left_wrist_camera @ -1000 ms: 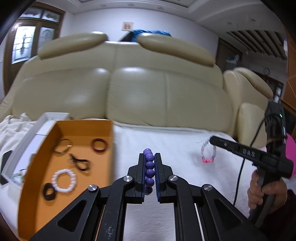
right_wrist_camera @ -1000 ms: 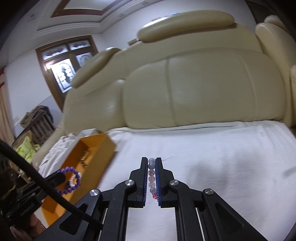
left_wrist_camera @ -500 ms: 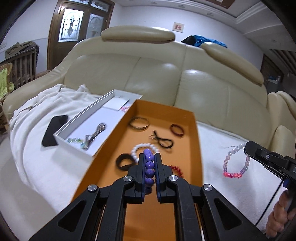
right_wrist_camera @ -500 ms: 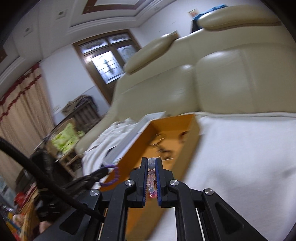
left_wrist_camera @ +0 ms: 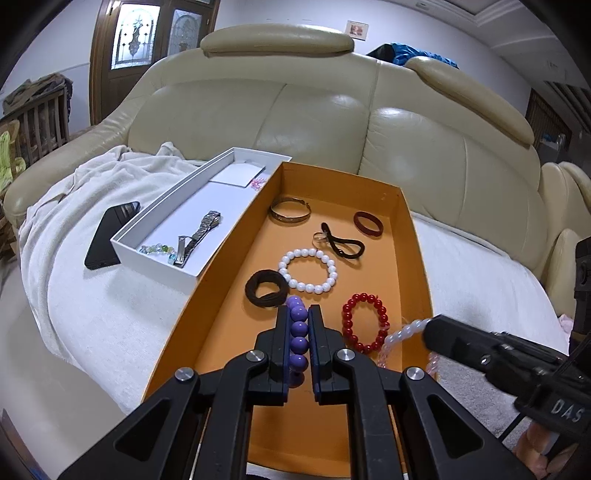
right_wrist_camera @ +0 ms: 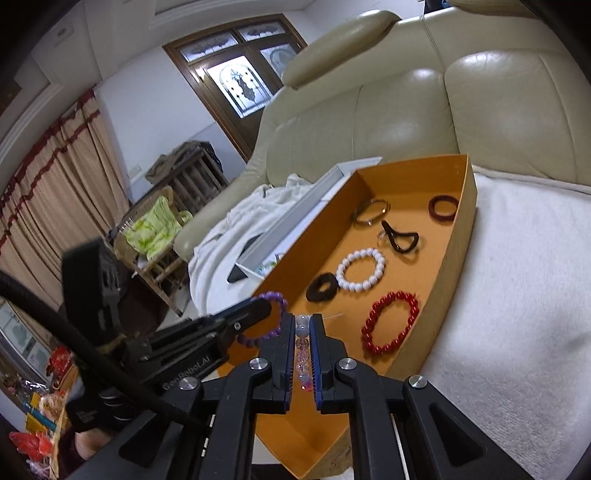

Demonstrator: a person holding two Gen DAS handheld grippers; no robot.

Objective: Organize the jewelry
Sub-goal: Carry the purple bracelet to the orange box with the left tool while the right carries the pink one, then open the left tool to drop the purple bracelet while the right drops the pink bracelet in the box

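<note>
left wrist view: left gripper (left_wrist_camera: 298,334) clamps purple bracelet (left_wrist_camera: 297,332), right gripper (right_wrist_camera: 303,350) clamps clear bracelet (right_wrist_camera: 303,349) over orange box (left_wrist_camera: 415,236).

Black plastic tongs (left_wrist_camera: 298,332) with blue-lined fingers, silver screws, white lettering and a black cable.

This is a home living room. A large cream leather sofa (left_wrist_camera: 332,122) with padded headrests fills the back, its seat covered by a white blanket (left_wrist_camera: 92,295). Behind it stands a dark wooden door with stained-glass panes (left_wrist_camera: 147,33), and a small framed picture (left_wrist_camera: 357,29) hangs on the white wall. To the side hang beige curtains with red bands (right_wrist_camera: 55,177), next to a wicker chair with a green cushion (right_wrist_camera: 155,229) and a slatted wooden crate (right_wrist_camera: 192,173).
</note>
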